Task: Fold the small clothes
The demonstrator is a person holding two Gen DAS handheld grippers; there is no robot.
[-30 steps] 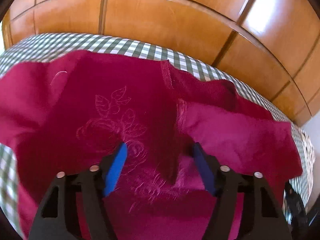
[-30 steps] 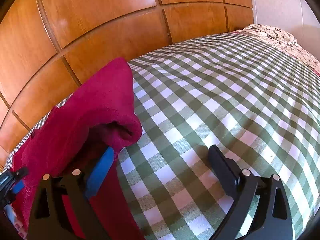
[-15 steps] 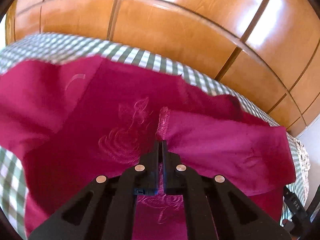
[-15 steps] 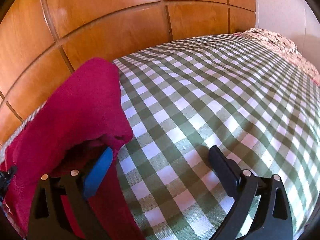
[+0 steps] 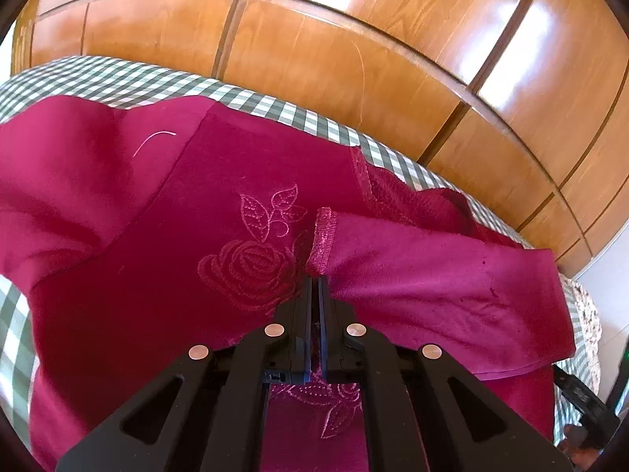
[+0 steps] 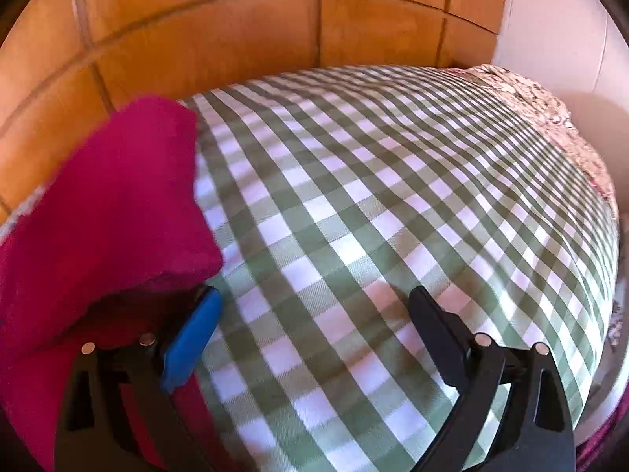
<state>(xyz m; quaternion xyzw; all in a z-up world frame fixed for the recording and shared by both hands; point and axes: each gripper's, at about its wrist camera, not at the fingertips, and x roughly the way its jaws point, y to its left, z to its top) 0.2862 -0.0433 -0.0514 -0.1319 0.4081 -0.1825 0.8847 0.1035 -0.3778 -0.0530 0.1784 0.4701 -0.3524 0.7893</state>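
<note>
A small crimson garment [image 5: 165, 259] with an embroidered rose lies spread on the green-and-white checked cloth [image 5: 275, 106]. One sleeve [image 5: 432, 287] is folded across the body, its ribbed cuff by the rose. My left gripper [image 5: 314, 281] is shut on the sleeve just below that cuff. In the right wrist view my right gripper [image 6: 314, 310] stands open over bare checked cloth [image 6: 393, 196], nothing between its fingers. The garment's folded edge [image 6: 110, 212] bulges at the left, touching the blue pad [image 6: 192, 334] of the left finger.
A glossy wooden panelled wall [image 5: 354, 39] runs close behind the bed's far edge. A pale wall [image 6: 550, 31] and a patterned beige fabric [image 6: 558, 118] lie at the far right. Part of the other black gripper [image 5: 582, 393] shows at the lower right of the left wrist view.
My left gripper went from open around the sleeve's cuff to shut on it, then eased forward. The right gripper stayed open and turned, so the garment looks nearer its left finger.
</note>
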